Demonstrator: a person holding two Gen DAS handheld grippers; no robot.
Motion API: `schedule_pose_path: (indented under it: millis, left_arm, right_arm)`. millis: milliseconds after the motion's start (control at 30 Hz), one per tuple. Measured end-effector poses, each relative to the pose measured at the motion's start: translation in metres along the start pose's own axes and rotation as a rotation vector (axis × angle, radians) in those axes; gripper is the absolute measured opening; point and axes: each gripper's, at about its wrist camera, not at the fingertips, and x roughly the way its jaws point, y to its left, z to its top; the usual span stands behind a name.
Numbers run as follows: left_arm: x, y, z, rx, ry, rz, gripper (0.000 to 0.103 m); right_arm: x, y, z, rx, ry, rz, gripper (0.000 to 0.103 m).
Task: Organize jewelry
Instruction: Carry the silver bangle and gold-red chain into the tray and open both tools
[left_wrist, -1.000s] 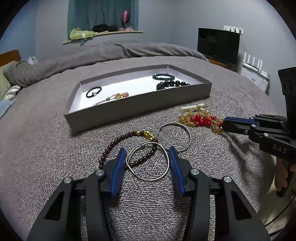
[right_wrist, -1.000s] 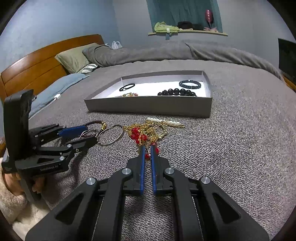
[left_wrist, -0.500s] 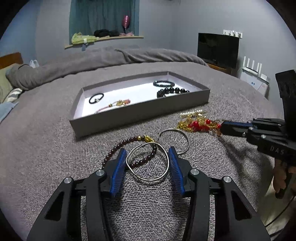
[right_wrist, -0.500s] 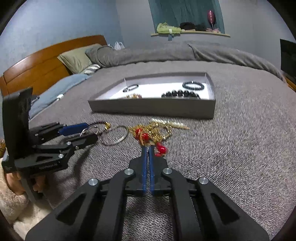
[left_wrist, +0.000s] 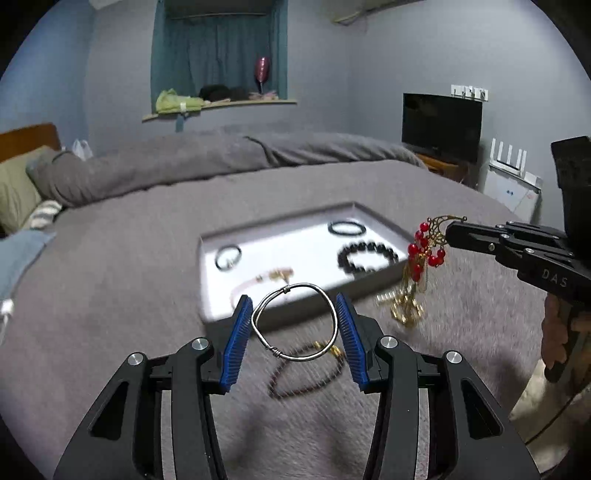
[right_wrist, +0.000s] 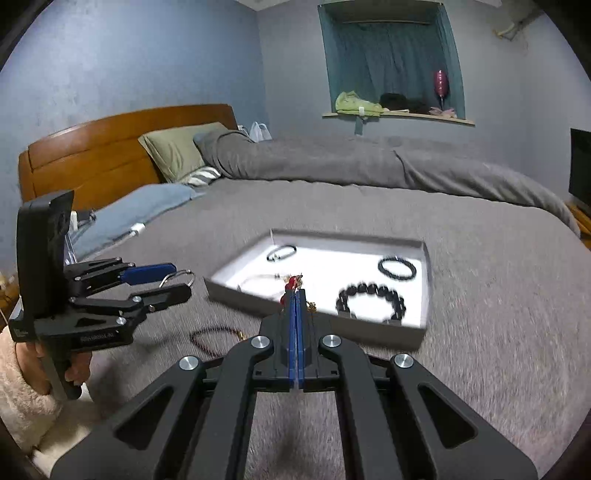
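Left wrist view: my left gripper (left_wrist: 293, 325) pinches the thin silver wire bangle (left_wrist: 295, 321), my right gripper (left_wrist: 448, 230) pinches the gold red-beaded chain (left_wrist: 424, 245), both just before the shallow grey tray (left_wrist: 295, 314).

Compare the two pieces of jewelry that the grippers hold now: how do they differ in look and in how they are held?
The silver bangle is one plain, stiff wire ring; the gold and red bead piece is loose chain with red beads.

The bangle spans the half-open left gripper, a pad on each side; the bead piece is pinched at its top by the shut right gripper and dangles.

Both are clear of the bed, near the tray.
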Motion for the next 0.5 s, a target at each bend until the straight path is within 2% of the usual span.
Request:
schedule_pose_path:
  millis: [167, 267, 500]
  left_arm:
    - [0.011, 0.021, 0.032, 0.009, 0.035, -0.028, 0.048]
    - [0.03, 0.032, 0.048, 0.022, 0.052, -0.018, 0.048]
    - [0.114, 0.049, 0.079, 0.01, 0.153, -0.006, 0.048]
  right_arm:
    - [0.009, -0.015, 0.034, 0.005, 0.01, 0.013, 0.0]
    - [0.025, -0.029, 0.052, 0.031, 0.027, 0.008, 0.0]
    - [0.086, -0.07, 0.083, 0.124, 0.081, -0.008, 0.0]
